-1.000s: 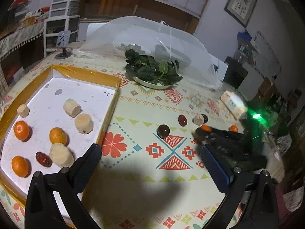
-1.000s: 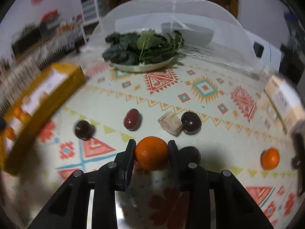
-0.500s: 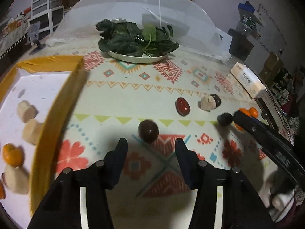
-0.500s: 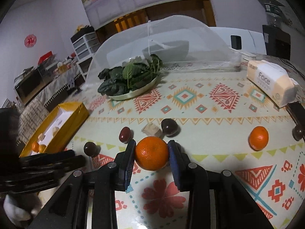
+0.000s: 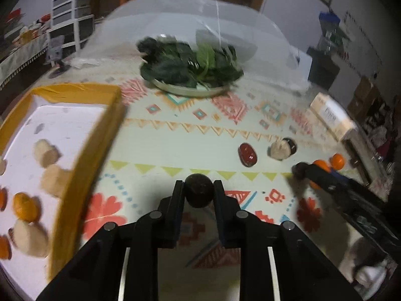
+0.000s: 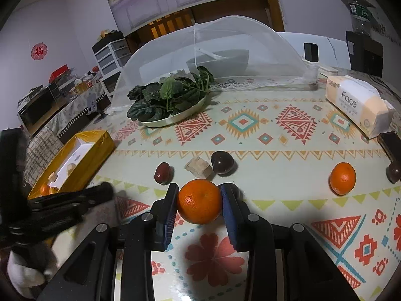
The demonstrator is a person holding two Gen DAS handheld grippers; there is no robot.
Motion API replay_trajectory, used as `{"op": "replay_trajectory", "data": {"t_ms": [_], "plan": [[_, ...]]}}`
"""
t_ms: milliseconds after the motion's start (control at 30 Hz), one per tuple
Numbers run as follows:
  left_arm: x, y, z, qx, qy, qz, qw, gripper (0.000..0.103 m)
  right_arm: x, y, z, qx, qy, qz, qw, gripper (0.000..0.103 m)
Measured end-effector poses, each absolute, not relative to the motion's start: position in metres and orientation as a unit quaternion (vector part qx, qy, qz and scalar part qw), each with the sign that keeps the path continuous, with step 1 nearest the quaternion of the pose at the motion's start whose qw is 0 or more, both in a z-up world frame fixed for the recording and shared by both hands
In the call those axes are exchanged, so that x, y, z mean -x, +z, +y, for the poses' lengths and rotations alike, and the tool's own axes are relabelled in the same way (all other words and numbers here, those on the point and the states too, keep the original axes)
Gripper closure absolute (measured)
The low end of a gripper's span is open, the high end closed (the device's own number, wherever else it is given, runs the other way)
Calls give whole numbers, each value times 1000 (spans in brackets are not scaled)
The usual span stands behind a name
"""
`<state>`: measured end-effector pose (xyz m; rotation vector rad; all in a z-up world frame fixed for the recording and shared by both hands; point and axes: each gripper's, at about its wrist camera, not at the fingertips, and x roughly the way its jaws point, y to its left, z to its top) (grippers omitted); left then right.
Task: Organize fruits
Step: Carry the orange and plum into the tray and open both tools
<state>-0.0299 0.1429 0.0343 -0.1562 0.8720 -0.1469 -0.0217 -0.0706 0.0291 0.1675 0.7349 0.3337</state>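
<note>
Orange and round, a tangerine (image 6: 199,201) sits clamped between the two fingers of the right gripper (image 6: 199,200), just above the patterned tablecloth (image 6: 250,130). In the left wrist view the left gripper (image 5: 198,193) has its fingers pressed against both sides of a dark round fruit (image 5: 198,193), which fills the gap between them. Left of it lies the yellow-rimmed tray (image 5: 75,175) with a white floor, holding pale peeled chunks (image 5: 46,153) and a few small oranges (image 5: 25,206); that side is blurred, so the count is unclear. On the cloth beyond the right gripper lie a red date (image 6: 162,173), a pale cube-like piece (image 6: 198,167) and a dark plum (image 6: 222,163) touching that piece, all near one another. Another dark fruit shows only as a sliver behind the right gripper's right finger. A second tangerine (image 6: 342,178) rests well apart to the right, and a dark fruit (image 6: 394,173) lies near the edge of the view beside it. Farther back stand a plate of green leaves (image 6: 173,100), a white mesh food cover (image 6: 225,50) over a bowl, and a pack of tissues (image 6: 358,105) on the right side of the table.
</note>
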Motion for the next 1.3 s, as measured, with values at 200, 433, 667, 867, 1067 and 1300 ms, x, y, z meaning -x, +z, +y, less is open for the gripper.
{"op": "replay_trajectory", "data": {"t_ms": [200,433,667,867,1067,1300], "plan": [[73,75,183,109,-53,381,917,81,24,30,-69,-72,152,353,920,66],[116,112,205,114,-48,342,932,81,27,31,-68,-59,138,355,923,66],[161,169,218,124,-93,293,943,81,57,65,-104,-155,174,364,901,66],[198,228,235,128,-129,241,953,81,89,135,-148,-254,235,323,881,66],[212,261,268,108,-84,215,967,81,104,197,-160,-284,278,289,871,65],[205,291,317,75,11,209,975,81,88,263,-104,-231,329,273,874,65]]}}
